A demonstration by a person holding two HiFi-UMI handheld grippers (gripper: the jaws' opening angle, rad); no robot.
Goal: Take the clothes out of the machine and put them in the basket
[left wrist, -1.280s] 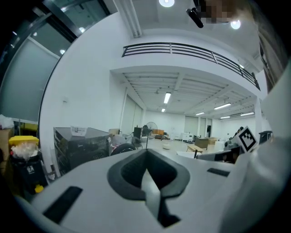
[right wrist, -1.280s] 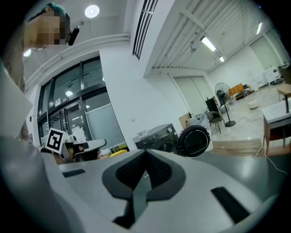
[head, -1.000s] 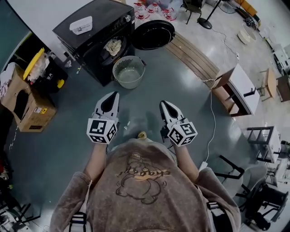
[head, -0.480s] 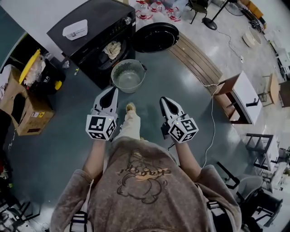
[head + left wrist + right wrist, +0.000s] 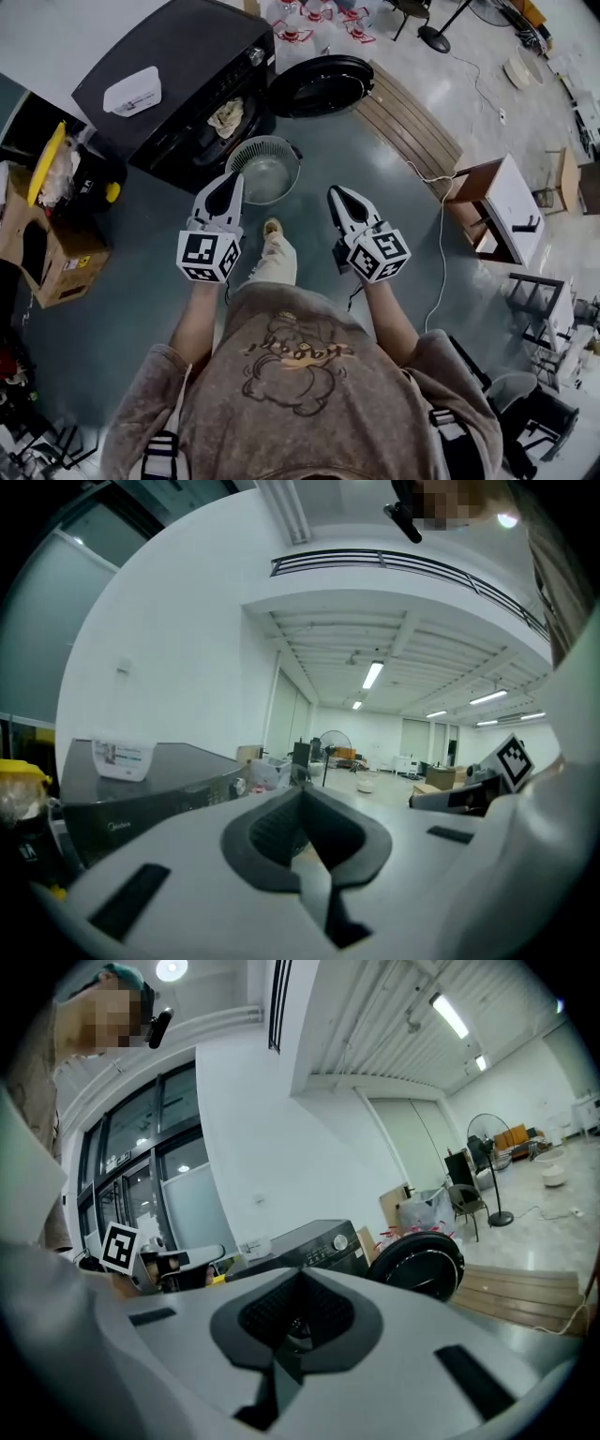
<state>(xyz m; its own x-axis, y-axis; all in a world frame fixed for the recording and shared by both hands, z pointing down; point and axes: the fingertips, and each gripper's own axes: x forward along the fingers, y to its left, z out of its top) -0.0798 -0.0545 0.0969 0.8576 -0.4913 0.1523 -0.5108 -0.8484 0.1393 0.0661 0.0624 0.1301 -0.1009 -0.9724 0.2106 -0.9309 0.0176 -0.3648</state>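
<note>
A black washing machine [image 5: 178,66] stands at the upper left of the head view, its round door [image 5: 322,82] swung open to the right. A light-coloured cloth [image 5: 225,116] lies in the drum opening. The round mesh basket [image 5: 266,169] sits on the floor right in front of the machine. My left gripper [image 5: 231,180] is shut and empty, its tip over the basket's left rim. Level with it to the right, my right gripper [image 5: 335,193] is shut and empty, a little short of the basket. In the right gripper view the machine [image 5: 314,1244] and its door [image 5: 422,1265] lie ahead.
A white box [image 5: 131,91] rests on the machine's top. At the left are a cardboard box [image 5: 47,246] and a yellow-lidded bin [image 5: 49,155]. Wooden boards [image 5: 410,122] lie right of the door. A cable [image 5: 439,239] runs past a small table [image 5: 497,199].
The person has walked toward the machine. The basket and machine have come closer to both grippers. Both grippers stayed shut and side by side.
</note>
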